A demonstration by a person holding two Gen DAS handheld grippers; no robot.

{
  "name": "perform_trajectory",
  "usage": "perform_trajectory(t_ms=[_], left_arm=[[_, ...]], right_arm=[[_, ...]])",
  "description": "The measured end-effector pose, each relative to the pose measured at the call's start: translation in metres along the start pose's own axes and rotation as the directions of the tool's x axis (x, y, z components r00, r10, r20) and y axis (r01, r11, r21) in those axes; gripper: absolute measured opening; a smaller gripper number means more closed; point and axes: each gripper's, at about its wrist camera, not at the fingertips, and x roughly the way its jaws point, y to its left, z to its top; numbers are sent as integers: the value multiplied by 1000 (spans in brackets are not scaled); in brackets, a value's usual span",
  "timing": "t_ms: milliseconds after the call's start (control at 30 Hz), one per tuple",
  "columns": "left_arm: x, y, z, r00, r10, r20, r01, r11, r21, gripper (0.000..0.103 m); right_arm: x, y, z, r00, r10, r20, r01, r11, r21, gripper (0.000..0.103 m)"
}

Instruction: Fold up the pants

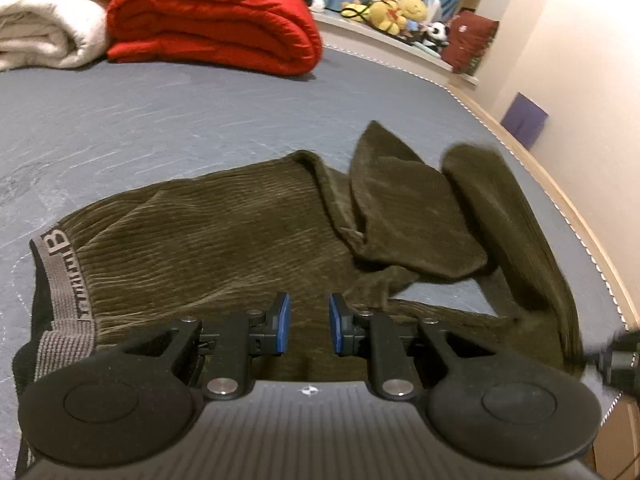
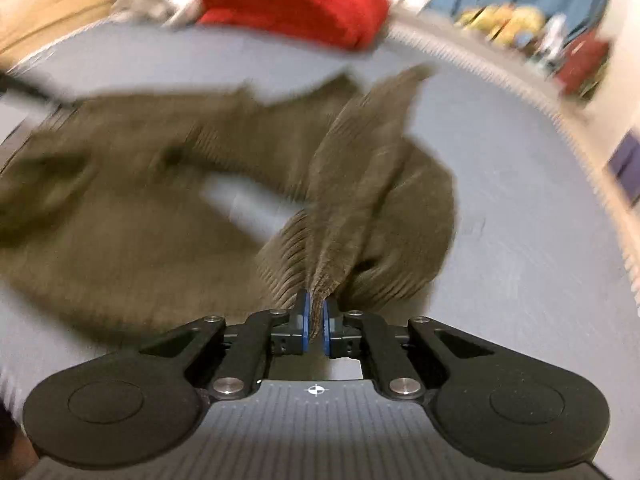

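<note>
Olive corduroy pants lie on the blue-grey bed sheet, with the grey lettered waistband at the left and the legs crumpled toward the right. My left gripper hovers over the middle of the pants, its blue pads apart with nothing pinched between them. In the blurred right wrist view, my right gripper is shut on a bunched fold of a pant leg, which rises from the pads. The rest of the pants spread out to the left. The right gripper also shows, blurred, at the left wrist view's right edge.
A folded red quilt and a white blanket sit at the far side of the bed. Stuffed toys line a ledge behind. The bed's stitched edge curves along the right, with a purple box beyond it.
</note>
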Motion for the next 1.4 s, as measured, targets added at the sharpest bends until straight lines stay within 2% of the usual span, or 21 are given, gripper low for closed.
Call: perform_trajectory(t_ms=[33,100,167,267,367,433,533,600,633,667,700,800,833,900,967,1033,1133,1233,1300,1367,1400], left_arm=[[0,-3,-1,1000,-6,-2,6,1000,3,22],[0,-7,-2,1000,-15,-6,15,1000,11,24],[2,-12,-2,1000,-23,-10,23,1000,17,28],[7,-19,-4,1000,-18,-19,19,999,33,28],[13,-22,-8,999,-11,-32,13,999,47,29],[15,-24,-10,999,-2,-38,5,998,55,31],[18,-21,-10,999,12,-42,-9,998,60,34],[20,-16,-9,999,19,-43,-16,998,58,35],[20,-14,-9,999,21,-44,-18,998,55,35],[21,-12,-8,999,22,-44,-20,999,51,35],[22,-10,-7,999,21,-45,-19,999,44,35],[25,-8,-3,999,11,-49,-10,999,30,35],[26,-9,-2,999,6,-49,-5,1000,31,36],[30,-11,-1,999,4,-53,-2,999,44,36],[34,-15,-2,998,7,-59,-3,998,56,37],[37,-18,-3,998,8,-68,-3,997,72,37],[41,-19,-5,997,23,-73,-16,995,97,38],[41,-18,-6,997,32,-74,-24,994,107,39],[40,-16,-5,997,37,-72,-29,994,105,40],[39,-14,-4,997,41,-69,-34,994,101,40],[39,-13,-3,997,42,-67,-35,995,98,40]], right_arm=[[-4,-3,-22,997,52,-56,-53,998,-18,6],[-6,-4,-55,987,97,-128,-101,994,-30,9],[-10,-9,-68,985,126,-118,-123,992,30,12],[-24,-29,-53,988,154,29,-157,975,160,23],[-21,-54,-34,973,167,156,-209,928,310,25],[-9,-65,-20,965,182,189,-242,896,371,25],[7,-87,0,941,211,265,-314,836,450,25],[10,-106,2,922,205,329,-355,788,503,30],[10,-117,1,909,192,369,-376,760,531,39],[8,-129,0,900,155,408,-382,730,567,47],[8,-140,-2,897,103,431,-372,702,608,48],[29,-160,0,916,-13,400,-299,642,706,50],[43,-160,2,930,-24,366,-266,642,719,50],[74,-155,9,965,-52,257,-155,678,719,50],[101,-155,14,982,-67,175,-77,707,703,50],[123,-160,15,991,-74,107,-25,702,711,50],[144,-169,16,996,-41,76,-28,682,731,53],[158,-162,25,998,-27,50,-16,712,702,52],[161,-158,35,999,-14,47,-21,745,667,39],[161,-154,42,998,2,60,-41,764,644,14],[160,-152,45,998,5,66,-46,774,632,12]])
